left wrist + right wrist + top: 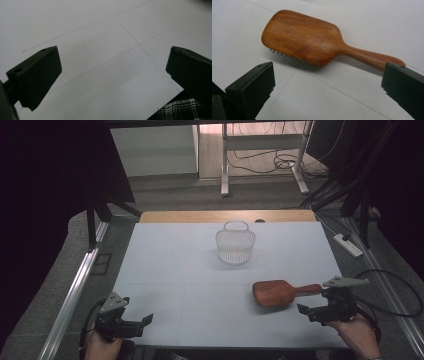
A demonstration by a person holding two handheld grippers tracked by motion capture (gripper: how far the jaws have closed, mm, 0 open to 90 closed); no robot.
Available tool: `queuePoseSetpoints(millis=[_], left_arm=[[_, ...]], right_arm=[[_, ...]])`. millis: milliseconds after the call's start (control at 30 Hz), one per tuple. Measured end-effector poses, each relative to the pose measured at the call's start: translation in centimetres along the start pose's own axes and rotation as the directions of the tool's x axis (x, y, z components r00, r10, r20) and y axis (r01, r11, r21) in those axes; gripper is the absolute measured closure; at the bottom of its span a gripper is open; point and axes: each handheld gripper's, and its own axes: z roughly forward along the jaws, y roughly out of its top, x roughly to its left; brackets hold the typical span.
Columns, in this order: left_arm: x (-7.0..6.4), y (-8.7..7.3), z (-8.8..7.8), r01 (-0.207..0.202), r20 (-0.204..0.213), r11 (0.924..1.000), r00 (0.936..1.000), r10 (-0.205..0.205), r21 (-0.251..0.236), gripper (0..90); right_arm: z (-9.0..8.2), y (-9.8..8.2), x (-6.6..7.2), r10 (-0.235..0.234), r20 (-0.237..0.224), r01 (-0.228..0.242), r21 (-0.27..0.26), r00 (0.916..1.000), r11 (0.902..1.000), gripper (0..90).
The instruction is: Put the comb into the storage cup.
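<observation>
At the table's near right, a wooden paddle hairbrush is laid bristles down, its long axis running left to right, handle end just beside the right gripper, whose jaws are spread and empty. The left gripper, likewise spread wide, is held well apart at the near left corner.

A: Where does the high view sit?
B: Above the near edge of the surface, facing forward and down, far enough back to take in the floor beyond.

A: And the right gripper view?
B: Low and close, looking along its tongs at the wooden hairbrush, which the high view shares.

A: The left one?
B: Close above the bare surface between its tongs, near that edge.
</observation>
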Motion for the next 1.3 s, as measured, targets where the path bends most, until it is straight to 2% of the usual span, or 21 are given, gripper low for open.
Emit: queuePoseSetpoints(millis=[267,400,633,1033,1300], left_arm=[[0.0,0.0,0.0,0.004,0.001,1.0,1.0,-0.004,0.0,0.3],[0.0,0.0,0.0,0.007,0.002,1.0,1.0,-0.007,0.001,0.3],[0.1,0.0,0.0,0.008,0.002,1.0,1.0,-0.008,0.001,0.3],[0.1,0.0,0.1,0.007,0.001,1.0,1.0,-0.007,0.006,0.3],[0.1,0.0,0.0,0.008,0.004,0.9999,1.0,-0.008,0.007,0.3]], right_arm=[[0.3,0.7,-0.3,0.002,-0.01,-0.002,0.017,0.9999,0.9999,0.0],[0.6,1.4,-0.5,-0.011,-0.004,0.011,0.013,0.9999,0.9999,0.0],[1.3,2.3,-0.8,-0.025,0.008,0.025,0.035,0.9996,0.9991,0.0],[2.2,3.6,-1.6,-0.01,0.02,0.009,0.052,0.9997,0.9986,0.0],[3.0,4.4,-2.0,-0.022,0.027,0.02,0.07,0.9994,0.9974,0.0]])
